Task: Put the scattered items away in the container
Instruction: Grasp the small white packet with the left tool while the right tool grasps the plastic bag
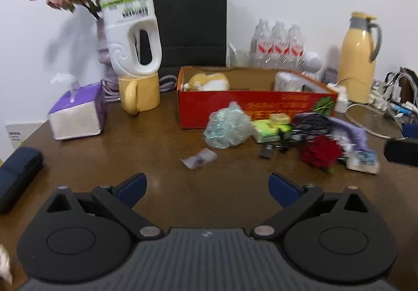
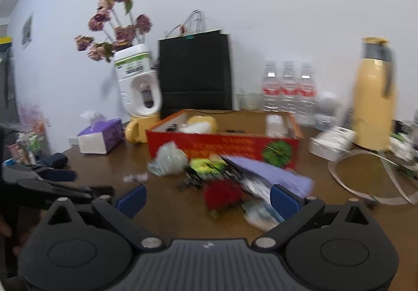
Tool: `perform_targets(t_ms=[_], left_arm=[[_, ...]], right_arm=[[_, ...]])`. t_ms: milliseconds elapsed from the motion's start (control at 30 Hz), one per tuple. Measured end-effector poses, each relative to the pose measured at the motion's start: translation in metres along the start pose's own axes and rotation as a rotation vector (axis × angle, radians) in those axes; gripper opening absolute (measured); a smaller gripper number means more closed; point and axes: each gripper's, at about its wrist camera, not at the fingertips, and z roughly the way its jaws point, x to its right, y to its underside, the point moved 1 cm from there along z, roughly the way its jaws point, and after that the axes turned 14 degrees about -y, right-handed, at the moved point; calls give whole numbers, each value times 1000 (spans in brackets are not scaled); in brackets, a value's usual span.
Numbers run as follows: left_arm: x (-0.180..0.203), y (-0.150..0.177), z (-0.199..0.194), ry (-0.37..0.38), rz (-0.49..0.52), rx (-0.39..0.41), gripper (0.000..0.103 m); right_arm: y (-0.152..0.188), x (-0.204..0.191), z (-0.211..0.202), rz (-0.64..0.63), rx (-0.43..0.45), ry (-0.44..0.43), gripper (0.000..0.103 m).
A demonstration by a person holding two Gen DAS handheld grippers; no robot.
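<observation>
An approach step is judged to be in hand: nothing is gripped, and loose items are still spread on the table (image 1: 162, 186) in front of the red cardboard box (image 1: 245, 108), which is taken to be the container.

In the left wrist view the left gripper (image 1: 207, 186) is held low over bare wood, level and pointed toward 12 o'clock, its blue fingers spread wide with nothing between them. Just ahead of it, at about 12 o'clock, a small clear packet (image 1: 199, 157) lies alone. Further on, toward 1 o'clock, a crumpled clear plastic bag (image 1: 227, 129) lies close against the box front. From 1 to 2 o'clock the remaining clutter is found: a yellow-green packet (image 1: 269, 130), a small black clip (image 1: 266, 152), a red flower (image 1: 321, 151) and a purple sheet (image 1: 352, 129).

In the right wrist view the right gripper (image 2: 207, 199) is likewise held level with its fingers wide apart and empty. The red flower (image 2: 222, 194) is seen just ahead of the gap between the fingers, at 12 o'clock, and the purple sheet (image 2: 274, 173) lies just beyond it toward 1 o'clock.

The next move is judged to call for a short advance, the fingers lowered around the nearest item and closed. A lift over the near box wall (image 2: 222, 144) would then be needed. Blur hides finer detail. Some things already lie inside the box.
</observation>
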Motion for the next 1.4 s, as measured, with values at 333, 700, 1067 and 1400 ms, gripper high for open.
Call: perform_targets(t_ms=[333, 700, 1067, 1400], left_arm=[[-5, -26, 82, 41, -12, -127, 72], [-5, -29, 97, 78, -14, -158, 31], [-10, -38, 54, 11, -132, -105, 19], [22, -23, -39, -42, -114, 59, 19]], right_arm=[[-54, 1, 163, -47, -224, -158, 78], [-59, 8, 241, -2, -346, -169, 37], [-88, 10, 156, -8, -126, -93, 33], [-41, 3, 28, 22, 41, 41, 34]])
